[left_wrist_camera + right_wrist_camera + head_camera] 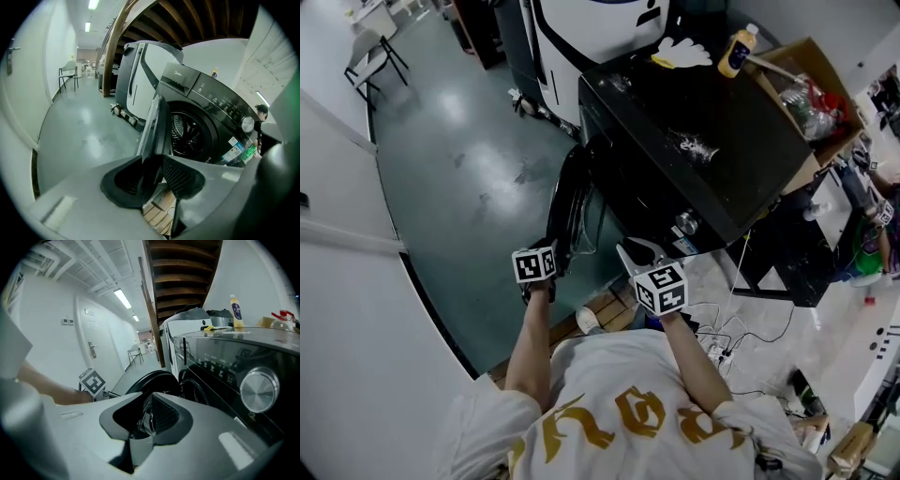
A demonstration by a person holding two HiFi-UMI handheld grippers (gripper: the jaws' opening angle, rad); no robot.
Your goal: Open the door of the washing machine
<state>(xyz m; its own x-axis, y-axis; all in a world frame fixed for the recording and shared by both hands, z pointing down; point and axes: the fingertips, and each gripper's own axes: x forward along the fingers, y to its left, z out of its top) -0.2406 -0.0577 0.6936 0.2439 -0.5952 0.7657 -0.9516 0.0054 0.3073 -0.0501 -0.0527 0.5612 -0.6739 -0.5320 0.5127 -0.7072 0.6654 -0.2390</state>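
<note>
The black washing machine (703, 141) stands ahead of me with its round door (570, 202) swung out to the left. My left gripper (551, 258) is at the door's outer edge. In the left gripper view the gripper (152, 176) is shut on that edge, the door (157, 126) shows edge-on, and the drum opening (187, 136) lies to its right. My right gripper (637, 253) hovers by the machine's front, below the control panel. In the right gripper view a narrow gap shows in the gripper (146, 420), which holds nothing, with the door (150, 380) beyond it.
On the machine's top sit a cardboard box (811, 94), a yellow bottle (738, 49) and white gloves (680, 52). A white appliance (591, 28) stands behind. Cables and a power strip (722, 347) lie on the floor at right, a wooden pallet (614, 309) is underfoot, and a wall (347, 309) is at left.
</note>
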